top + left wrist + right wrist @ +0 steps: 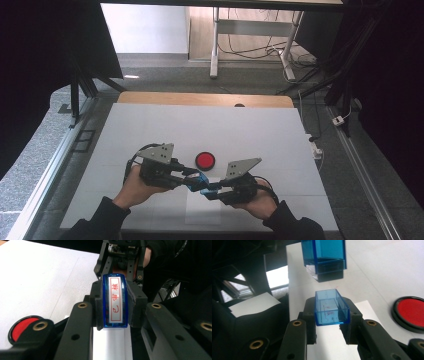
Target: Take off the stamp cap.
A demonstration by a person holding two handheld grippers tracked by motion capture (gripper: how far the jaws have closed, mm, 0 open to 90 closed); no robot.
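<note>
Much is hard to make out: in the high view the blue parts between the two tongs are tiny, and dark curtains frame the scene. In the left gripper view the far tongs and hand are cut off at the top edge. In the right gripper view the stamp's top is cut off, and the ink pad runs past the right edge.

The left tongs (115, 312) are clenched on a blue stamp (115, 301), its white face with red characters turned toward that camera. The right tongs (332, 315) are clenched on a clear blue cap (331, 307), open end up, with faint red smears inside. In the right gripper view the stamp (324, 257) hangs just above the cap, apart from it.

In the high view the left tongs (192, 178) and right tongs (207, 190) meet tip to tip low over the white desk (150, 130), each held in a hand with a dark sleeve; the left hand (135, 187) and right hand (257, 200) come in from the bottom, angled toward each other. A round red ink pad (205, 160) lies on the desk just beyond the tips. A white paper (200, 207) lies under them.
</note>
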